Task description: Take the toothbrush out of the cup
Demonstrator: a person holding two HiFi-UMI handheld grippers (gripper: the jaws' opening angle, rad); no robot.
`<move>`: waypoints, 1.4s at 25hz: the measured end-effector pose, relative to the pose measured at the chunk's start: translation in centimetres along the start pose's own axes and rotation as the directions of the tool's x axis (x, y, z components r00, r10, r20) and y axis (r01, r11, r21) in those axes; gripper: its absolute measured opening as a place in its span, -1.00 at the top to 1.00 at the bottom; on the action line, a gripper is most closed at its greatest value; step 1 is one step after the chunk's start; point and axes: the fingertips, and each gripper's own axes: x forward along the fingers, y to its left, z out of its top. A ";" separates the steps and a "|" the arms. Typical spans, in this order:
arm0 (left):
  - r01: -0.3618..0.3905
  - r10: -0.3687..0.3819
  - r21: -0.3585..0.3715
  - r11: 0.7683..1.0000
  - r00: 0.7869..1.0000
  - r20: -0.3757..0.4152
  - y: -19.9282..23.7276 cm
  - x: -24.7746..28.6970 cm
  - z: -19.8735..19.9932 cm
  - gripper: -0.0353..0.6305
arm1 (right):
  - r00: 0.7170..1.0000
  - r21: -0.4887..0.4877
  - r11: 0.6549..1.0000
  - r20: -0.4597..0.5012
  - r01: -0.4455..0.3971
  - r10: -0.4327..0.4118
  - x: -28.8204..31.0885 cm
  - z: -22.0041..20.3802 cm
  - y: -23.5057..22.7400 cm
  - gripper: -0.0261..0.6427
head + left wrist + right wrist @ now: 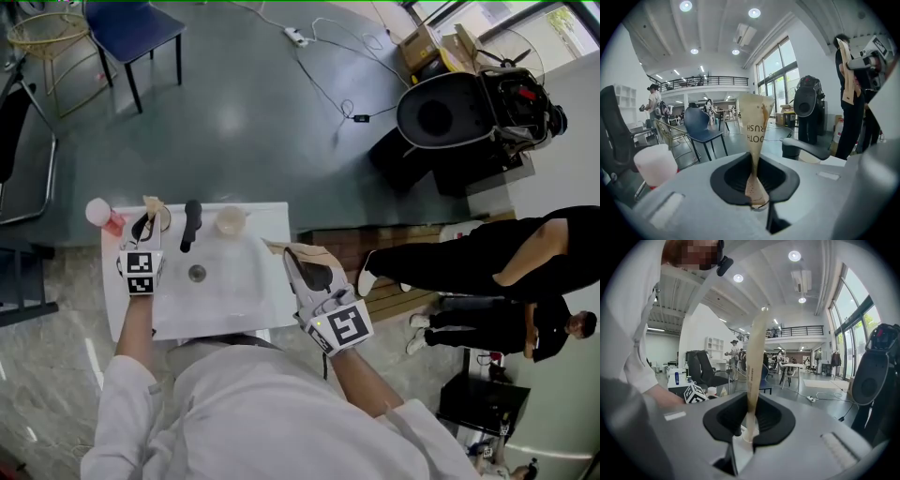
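1. Close to me is the small white table (pixel 239 314). My right tongs (pixel 751 427) hang at its right edge, and my left tongs (pixel 758 187) are over its left side.
2. Along the table's far edge stand a pink cup (pixel 98 214) at the left corner, a black tap (pixel 190 226) and a pale cup (pixel 230 221). A round drain (pixel 197 273) sits in the middle.
3. A person in black (pixel 487 258) is near the table's right side, so that side is tight. Past the table the grey floor (pixel 244 122) is wide open. A blue chair (pixel 131 28) stands far off to the left and a big black machine (pixel 450 112) far off to the right.
4. My left arm reaches forward and its tongs tip a little down. They pinch the toothbrush (pixel 757 136), which is wrapped in paper. It stands upright between the pink cup and the tap, and its low end pokes out just under the jaws.
5. My right arm is bent. Its tongs pinch a second long paper packet (pixel 753 366), also upright.
6. On the toothbrush wrap I read "OOTH" and "RUSH". The print on the other packet is too small to read.
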 end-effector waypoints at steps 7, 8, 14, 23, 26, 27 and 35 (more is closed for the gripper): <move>0.027 -0.027 -0.001 1.000 0.999 0.040 -0.7 -3.4 3.0 0.81 | 0.999 0.005 1.000 0.028 -0.021 0.021 0.4 0.4 1.6 0.79; 0.031 -0.030 -0.002 1.000 0.998 0.046 -0.7 -3.9 3.5 0.81 | 0.999 0.006 1.000 0.032 -0.022 0.021 0.4 0.5 1.8 0.79; 0.051 -0.049 -0.021 0.998 0.995 0.085 -0.5 -6.8 5.7 0.81 | 0.999 0.016 1.000 0.046 -0.019 0.018 0.8 0.6 2.5 0.79; 0.103 -0.099 -0.015 0.995 0.979 0.176 -1.7 -11.8 10.7 0.82 | 0.997 0.032 0.999 0.068 -0.025 0.022 1.5 0.9 3.8 0.79; 0.125 -0.122 -0.002 0.992 0.971 0.204 -2.4 -13.5 12.6 0.81 | 0.997 0.038 0.999 0.078 -0.029 0.026 1.7 1.2 4.3 0.79; 0.134 -0.131 0.000 0.991 0.968 0.213 -2.6 -14.1 13.1 0.82 | 0.996 0.037 0.999 0.081 -0.030 0.027 1.7 1.3 4.5 0.79; 0.171 -0.170 0.022 0.985 0.946 0.277 -4.3 -17.6 16.7 0.81 | 0.996 0.041 0.999 0.082 -0.030 0.026 1.6 1.7 4.9 0.79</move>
